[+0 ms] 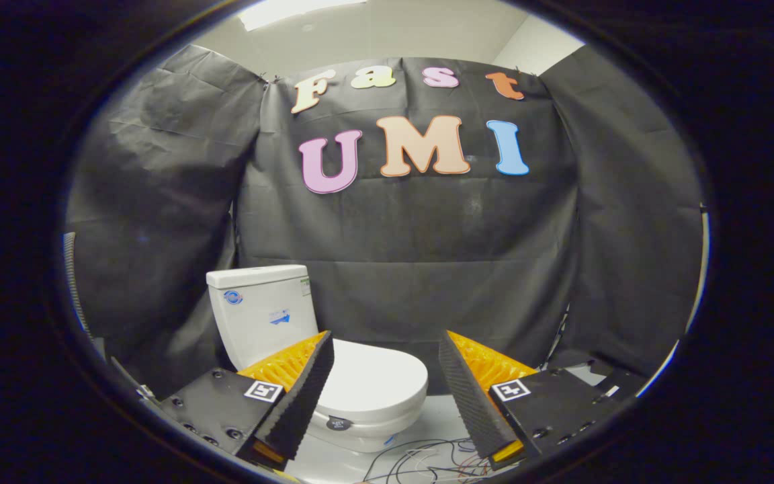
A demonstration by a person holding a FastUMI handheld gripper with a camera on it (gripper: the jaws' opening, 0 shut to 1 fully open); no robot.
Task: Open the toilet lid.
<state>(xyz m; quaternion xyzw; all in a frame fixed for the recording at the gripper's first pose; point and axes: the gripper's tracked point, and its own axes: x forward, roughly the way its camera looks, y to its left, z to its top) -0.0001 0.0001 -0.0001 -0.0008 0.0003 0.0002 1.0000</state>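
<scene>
The tongs (385, 349) are spread wide, holding nothing. Beyond them stands the white toilet, its lid (377, 380) down flat, the near edge partly hidden behind one finger (299, 396). The cistern (263, 316) rises behind the lid; tangled wires (420, 460) lie on the floor before the toilet.

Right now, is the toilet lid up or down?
Down. The lid lies flat over the bowl, well below the tank. The tool is open, its fingers apart short of the lid.
</scene>
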